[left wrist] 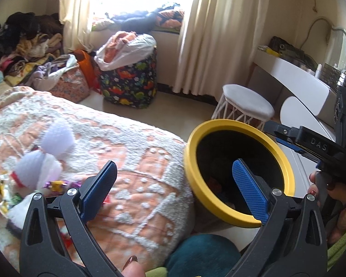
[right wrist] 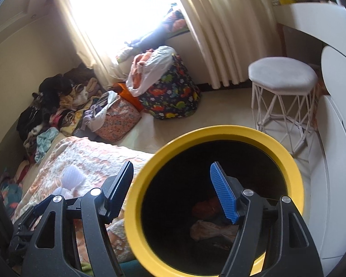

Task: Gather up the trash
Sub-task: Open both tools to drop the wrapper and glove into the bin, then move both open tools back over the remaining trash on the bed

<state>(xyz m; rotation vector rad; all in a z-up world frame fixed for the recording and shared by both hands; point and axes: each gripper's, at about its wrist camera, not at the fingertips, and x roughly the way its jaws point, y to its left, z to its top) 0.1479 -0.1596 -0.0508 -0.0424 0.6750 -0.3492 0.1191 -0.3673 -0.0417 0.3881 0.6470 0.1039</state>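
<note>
A yellow-rimmed bin (left wrist: 191, 161) with a black inside stands against the bed's edge. Crumpled paper and a reddish wrapper (right wrist: 210, 228) lie at its bottom. In the left wrist view, white tissues (left wrist: 50, 152) and shiny sweet wrappers (left wrist: 55, 184) lie on the orange and white blanket (left wrist: 138, 157) at the left. My left gripper (left wrist: 175, 191) is open and empty, one finger over the blanket and one in front of the bin's mouth. My right gripper (right wrist: 173, 194) is open and empty above the bin, its jaws either side of the near-left rim (right wrist: 136, 198).
A white stool (right wrist: 281, 73) and a white desk (left wrist: 295, 73) stand right of the bin. A dinosaur-print bag (left wrist: 129, 85), a floral bag and piled clothes (left wrist: 23, 46) crowd the floor by the curtained window. A teal cushion (left wrist: 203, 254) lies below the bed's edge.
</note>
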